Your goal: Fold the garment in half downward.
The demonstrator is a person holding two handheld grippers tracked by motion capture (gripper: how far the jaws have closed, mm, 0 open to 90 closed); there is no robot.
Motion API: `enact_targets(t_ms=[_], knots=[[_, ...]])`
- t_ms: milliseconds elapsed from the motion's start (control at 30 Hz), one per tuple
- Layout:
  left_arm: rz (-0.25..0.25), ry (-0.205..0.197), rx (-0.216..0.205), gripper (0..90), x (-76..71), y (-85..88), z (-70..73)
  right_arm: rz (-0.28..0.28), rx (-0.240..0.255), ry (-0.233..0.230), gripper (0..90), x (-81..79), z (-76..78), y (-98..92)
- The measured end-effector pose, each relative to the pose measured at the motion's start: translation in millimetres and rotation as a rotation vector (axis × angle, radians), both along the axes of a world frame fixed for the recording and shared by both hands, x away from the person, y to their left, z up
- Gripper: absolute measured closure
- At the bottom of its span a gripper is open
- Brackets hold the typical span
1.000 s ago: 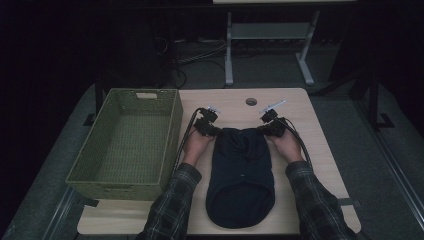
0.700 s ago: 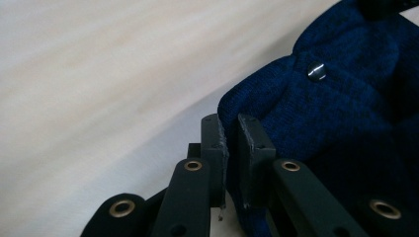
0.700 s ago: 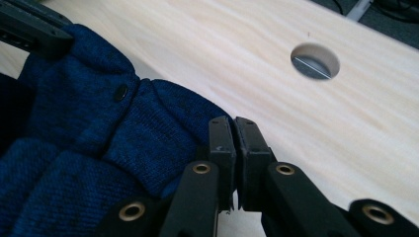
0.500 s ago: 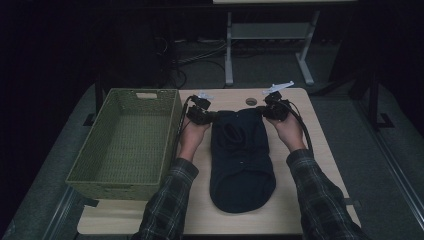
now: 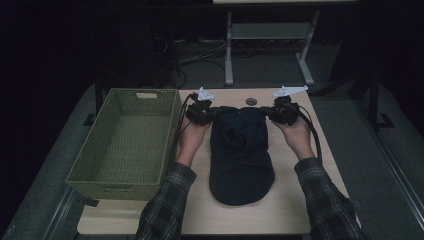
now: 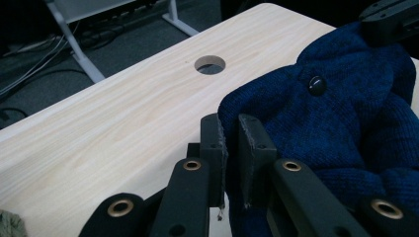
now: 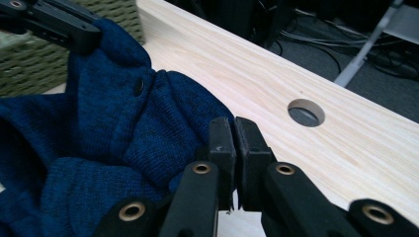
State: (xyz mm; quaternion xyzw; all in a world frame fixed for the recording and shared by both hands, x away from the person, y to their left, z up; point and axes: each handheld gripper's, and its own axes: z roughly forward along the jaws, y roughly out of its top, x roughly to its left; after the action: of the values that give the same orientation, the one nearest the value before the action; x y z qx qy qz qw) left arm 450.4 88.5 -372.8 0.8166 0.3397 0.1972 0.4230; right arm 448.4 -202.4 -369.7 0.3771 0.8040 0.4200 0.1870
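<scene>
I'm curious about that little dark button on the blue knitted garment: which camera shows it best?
The left gripper view: the button sits close, round and sharp on the blue knitted garment. The right gripper view shows it smaller and edge-on. In the high view the garment is whole, but too dark to pick the button out.

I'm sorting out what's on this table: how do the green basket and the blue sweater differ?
The basket is stiff, woven and olive green; the sweater is soft, knitted and dark blue. The basket stands open at the table's left edge, while the sweater lies down the middle of the table. The basket is untouched; the sweater is pinched at its far corners by the left hand-held gripper and the right hand-held gripper. Both rest on the table.
</scene>
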Motion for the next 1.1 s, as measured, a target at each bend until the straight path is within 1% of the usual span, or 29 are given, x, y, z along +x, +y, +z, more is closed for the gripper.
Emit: enact_targets(t_ms=[100,200,300,400,533,567,633,767,867,967,1033,1100], knots=[[-0.014,-0.012,-0.001,81.6,-10.5,1.6,-0.4,0.016,0.003,-0.008,86.8,-9.2,-0.1,-1.0],[-0.022,-0.025,0.007,81.6,-20.6,3.1,-1.5,0.033,0.013,-0.015,86.8,-18.9,-1.3,-2.0],[-0.03,-0.031,0.02,81.5,-28.4,3.3,-2.6,0.045,0.009,-0.021,86.8,-26.5,-3.1,-1.1],[-0.046,-0.032,0.036,81.5,-36.4,4.5,-4.0,0.056,0.01,-0.013,86.7,-34.5,-6.1,-0.5],[-0.061,-0.036,0.051,81.5,-46.5,4.5,-5.1,0.073,0.0,-0.004,86.6,-44.8,-9.1,-0.2],[-0.068,-0.035,0.063,81.5,-49.1,4.2,-5.2,0.08,-0.005,0.001,86.6,-46.9,-9.5,-0.2],[-0.075,-0.037,0.064,81.5,-54.4,2.6,-6.3,0.082,-0.007,-0.002,86.6,-51.9,-10.3,-0.9],[-0.093,-0.032,0.066,81.5,-63.3,3.7,-6.8,0.096,0.0,0.019,86.6,-60.7,-12.7,-2.7],[-0.101,-0.026,0.069,81.5,-69.9,4.6,-7.9,0.102,-0.012,0.004,86.5,-67.2,-13.1,-1.8],[-0.114,-0.019,0.073,81.5,-75.1,5.7,-9.7,0.116,-0.019,0.014,86.4,-74.1,-15.2,-1.3],[-0.119,-0.012,0.064,81.5,-78.6,6.8,-11.3,0.121,-0.02,0.022,86.4,-77.4,-16.3,-1.2],[-0.122,-0.001,0.05,81.5,-82.8,7.5,-12.8,0.122,-0.013,0.012,86.2,-82.3,-17.6,-2.3]])
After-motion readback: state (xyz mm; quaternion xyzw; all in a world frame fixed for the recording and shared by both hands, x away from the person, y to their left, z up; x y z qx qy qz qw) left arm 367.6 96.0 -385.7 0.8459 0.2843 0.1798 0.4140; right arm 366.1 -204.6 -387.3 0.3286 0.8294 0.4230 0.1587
